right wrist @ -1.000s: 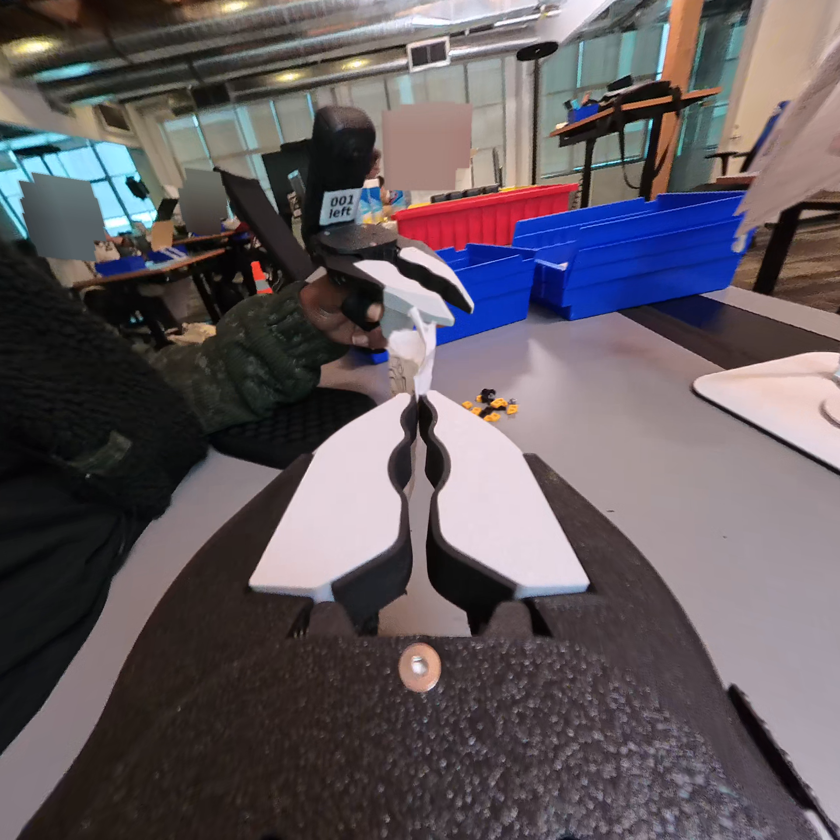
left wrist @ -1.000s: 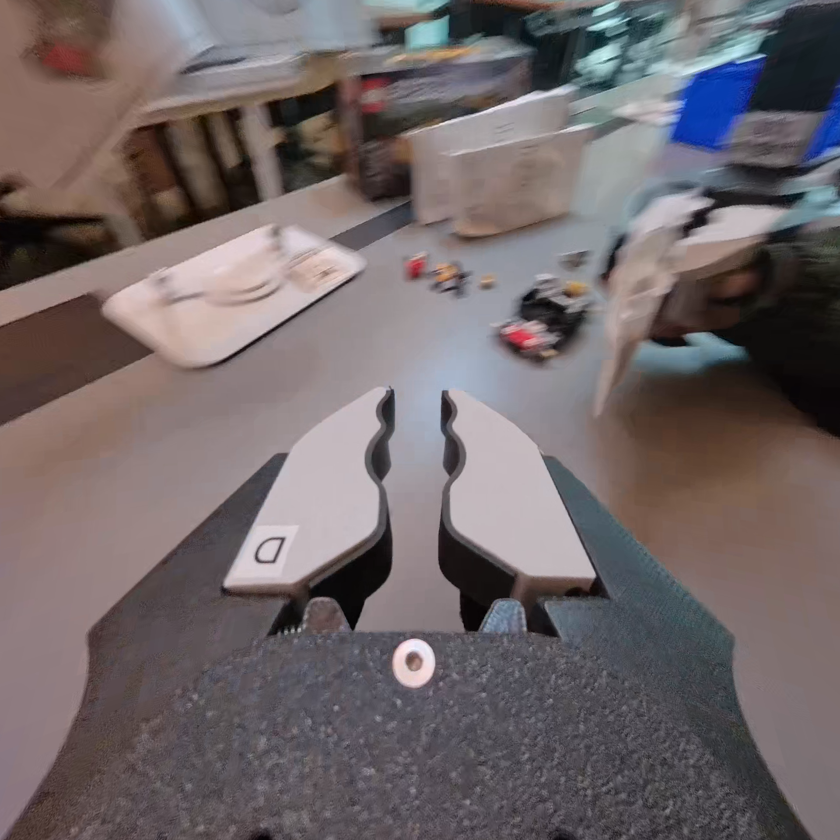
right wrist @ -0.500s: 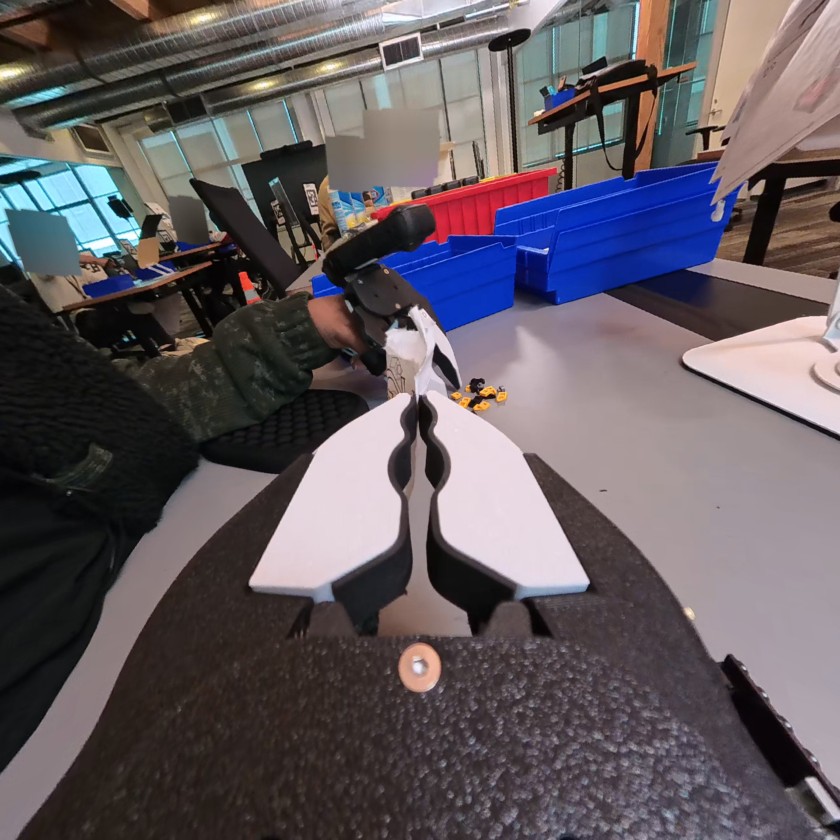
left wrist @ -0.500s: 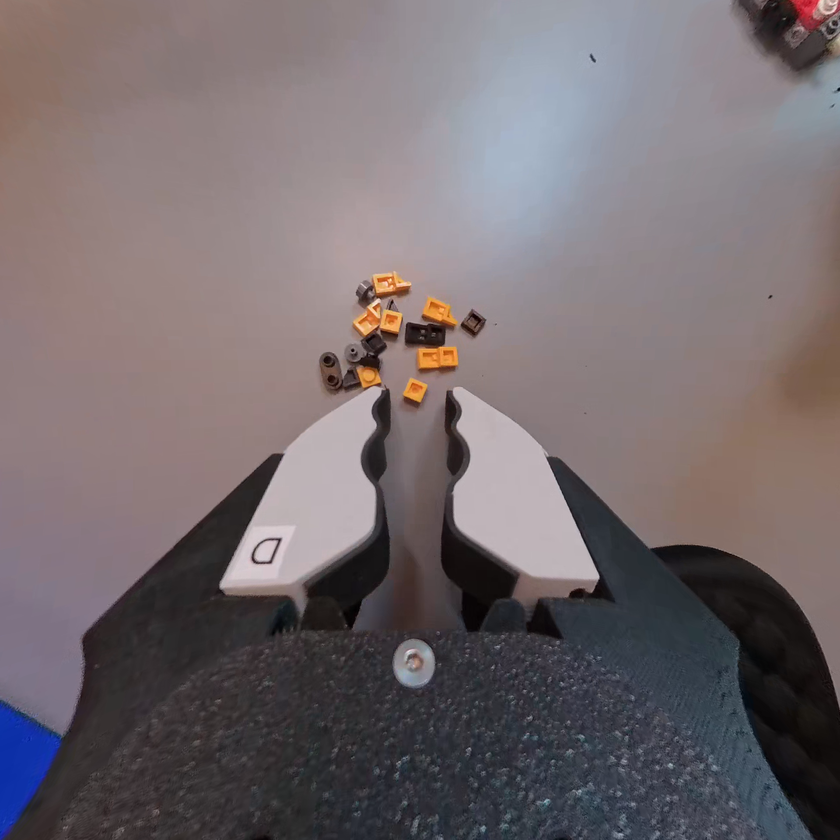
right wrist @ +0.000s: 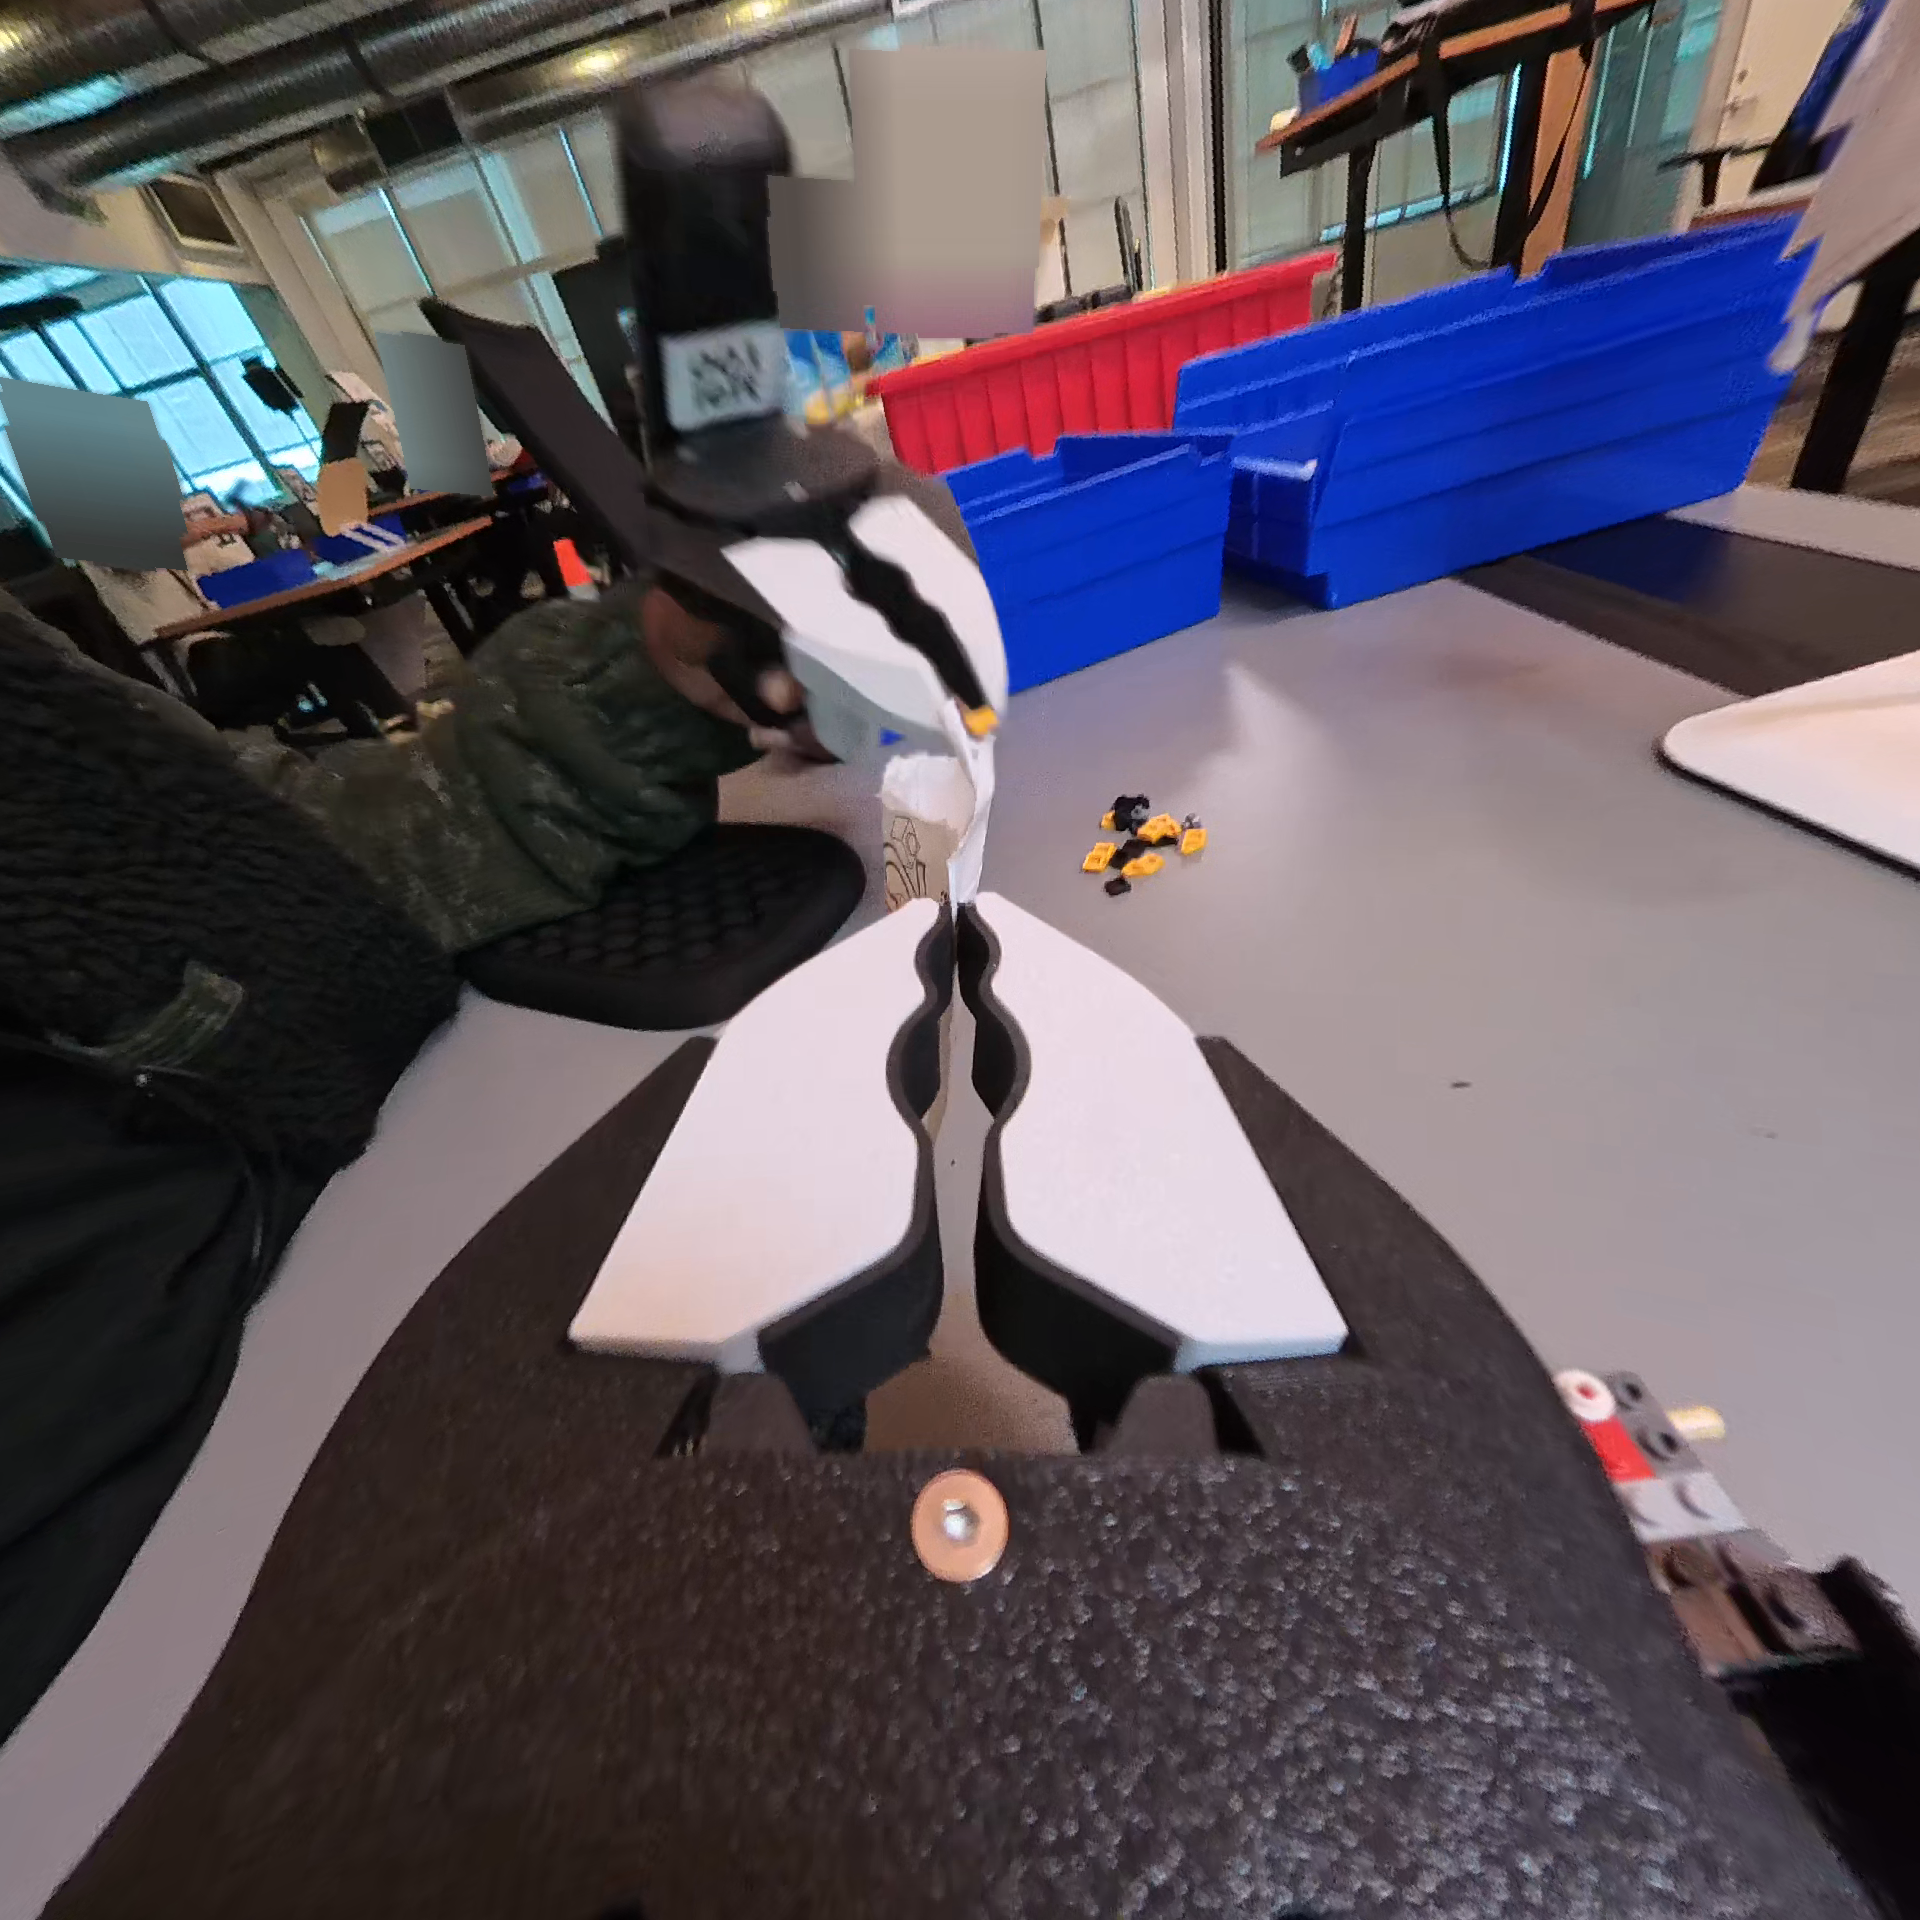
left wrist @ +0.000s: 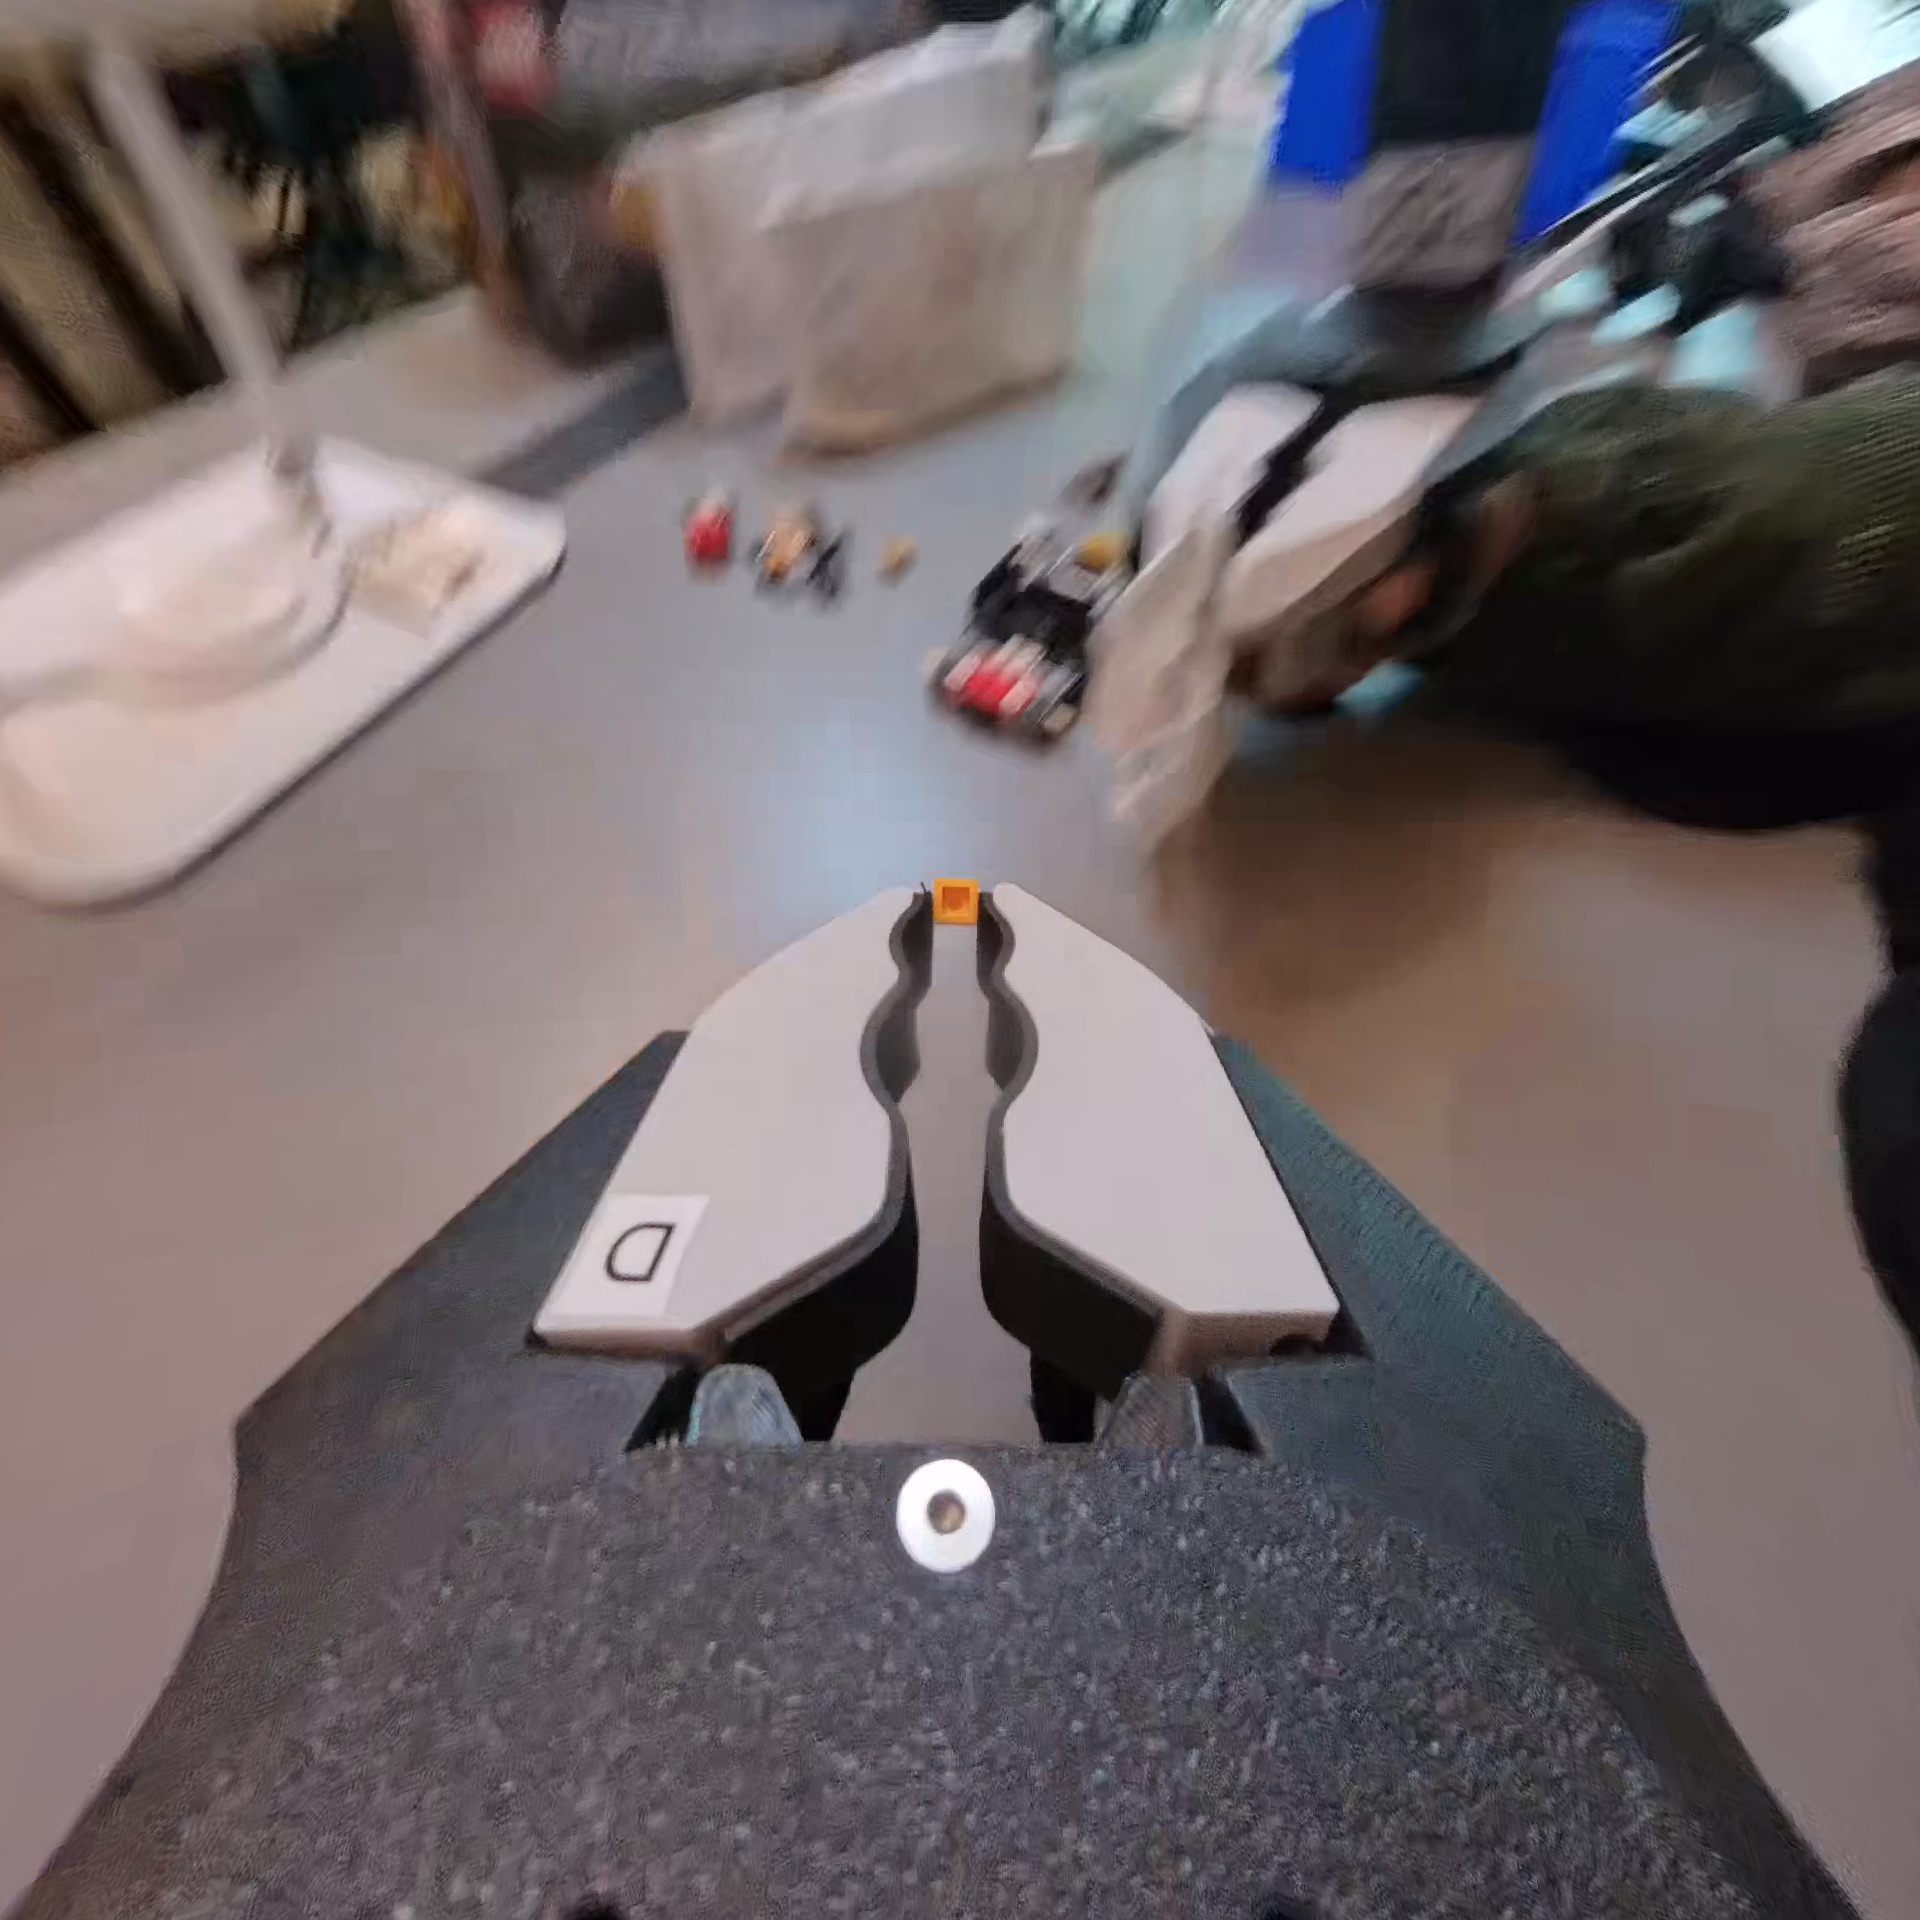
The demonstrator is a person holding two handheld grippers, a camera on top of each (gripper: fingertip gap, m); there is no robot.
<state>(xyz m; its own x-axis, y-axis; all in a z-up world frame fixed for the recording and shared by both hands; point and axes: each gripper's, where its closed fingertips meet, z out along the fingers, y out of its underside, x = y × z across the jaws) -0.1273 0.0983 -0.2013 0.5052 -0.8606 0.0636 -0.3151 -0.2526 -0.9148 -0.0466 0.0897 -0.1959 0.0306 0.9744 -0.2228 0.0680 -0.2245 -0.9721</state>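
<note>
Lifted off the scattered pile (right wrist: 1143,840), our left gripper (left wrist: 956,902) now pinches one small orange brick (left wrist: 956,900) at its fingertips; our right gripper (right wrist: 958,909), pressed onto a torn paper bag (right wrist: 966,821), sits just ahead-right.

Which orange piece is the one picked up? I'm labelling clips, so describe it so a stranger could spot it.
Start at the grey table with its scatter of orange and black pieces. Above it hangs the left gripper, pinching one small square orange piece at its fingertips. It alone is off the table.
</note>
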